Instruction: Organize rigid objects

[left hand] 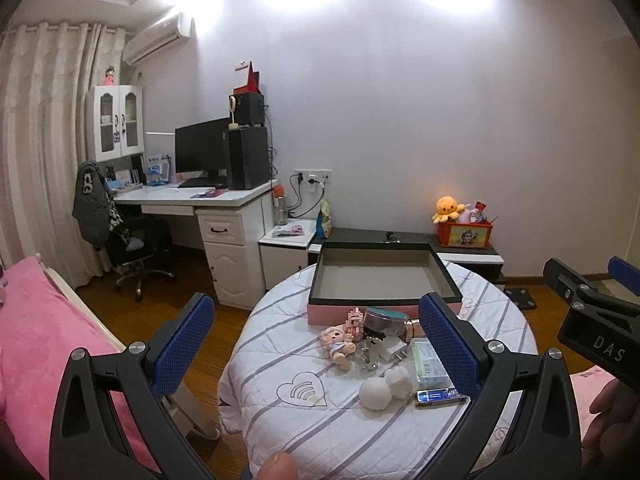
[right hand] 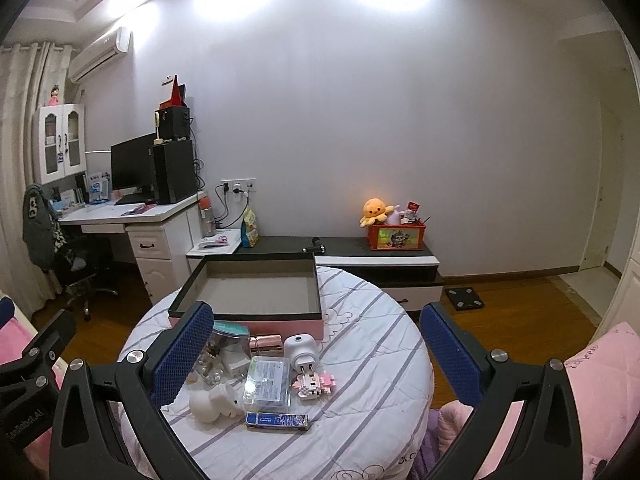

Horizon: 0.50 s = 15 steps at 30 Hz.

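A cluster of small things lies on the round table (right hand: 360,360), which wears a striped white cloth, just in front of an open box (right hand: 256,292) with pink sides and a dark rim. In the right wrist view the cluster sits low between the two spread fingers of the right gripper (right hand: 316,356), nearer the left finger, and nothing is held. Nearest the camera is a flat blue pack (right hand: 277,420); behind it a clear plastic case (right hand: 268,380) with a printed label, and to its left a white dumbbell-shaped toy (right hand: 214,400). Right of the case lies a pink brick figure (right hand: 314,384), touching a white plug adapter (right hand: 301,350). Behind these, against the box wall, are a rose-gold tube (right hand: 266,343) and a clear round jar (right hand: 228,334) with a teal lid, partly hidden by the left finger.

In the left wrist view the left gripper (left hand: 316,348) is likewise wide open and empty, with the cluster between its fingers, toward the right one. A small doll (left hand: 338,344) lies at the left edge of the pile.

The box shows a bare grey floor with nothing in it. Far behind, a red box (right hand: 396,238) on a low cabinet (right hand: 344,258) holds plush toys, an orange octopus (right hand: 374,210) among them.
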Tool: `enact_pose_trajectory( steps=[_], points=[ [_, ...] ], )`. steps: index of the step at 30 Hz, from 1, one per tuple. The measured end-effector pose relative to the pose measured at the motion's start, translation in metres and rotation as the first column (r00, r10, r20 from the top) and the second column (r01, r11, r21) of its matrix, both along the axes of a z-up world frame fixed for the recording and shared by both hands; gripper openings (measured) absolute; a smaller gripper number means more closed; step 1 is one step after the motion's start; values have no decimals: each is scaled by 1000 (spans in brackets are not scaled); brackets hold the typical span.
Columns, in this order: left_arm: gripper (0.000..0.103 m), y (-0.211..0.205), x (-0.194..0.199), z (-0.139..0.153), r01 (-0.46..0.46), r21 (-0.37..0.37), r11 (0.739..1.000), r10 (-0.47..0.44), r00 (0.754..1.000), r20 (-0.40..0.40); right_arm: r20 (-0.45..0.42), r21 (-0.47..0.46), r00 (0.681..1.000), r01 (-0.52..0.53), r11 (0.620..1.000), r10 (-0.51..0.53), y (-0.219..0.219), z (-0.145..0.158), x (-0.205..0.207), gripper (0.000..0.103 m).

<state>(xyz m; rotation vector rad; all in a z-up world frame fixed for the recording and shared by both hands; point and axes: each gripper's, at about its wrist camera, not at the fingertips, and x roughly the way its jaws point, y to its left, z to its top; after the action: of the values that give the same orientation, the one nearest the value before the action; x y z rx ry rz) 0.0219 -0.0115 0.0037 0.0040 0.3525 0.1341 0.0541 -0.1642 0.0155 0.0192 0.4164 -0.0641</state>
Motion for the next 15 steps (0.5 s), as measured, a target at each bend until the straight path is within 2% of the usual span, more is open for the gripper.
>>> enact_pose_trajectory(
  steps=[7,15],
  points=[
    [103,-2,8,-5,-2,-8,1000,2,1000,-10,-17,-11,1000,-20,1000,20,-3,-2,12,103],
    [103,10,31,-24,42,-13,999,-43,996,-75,-52,-18,999,-9,1000,8,8,-13,28,103]
  ],
)
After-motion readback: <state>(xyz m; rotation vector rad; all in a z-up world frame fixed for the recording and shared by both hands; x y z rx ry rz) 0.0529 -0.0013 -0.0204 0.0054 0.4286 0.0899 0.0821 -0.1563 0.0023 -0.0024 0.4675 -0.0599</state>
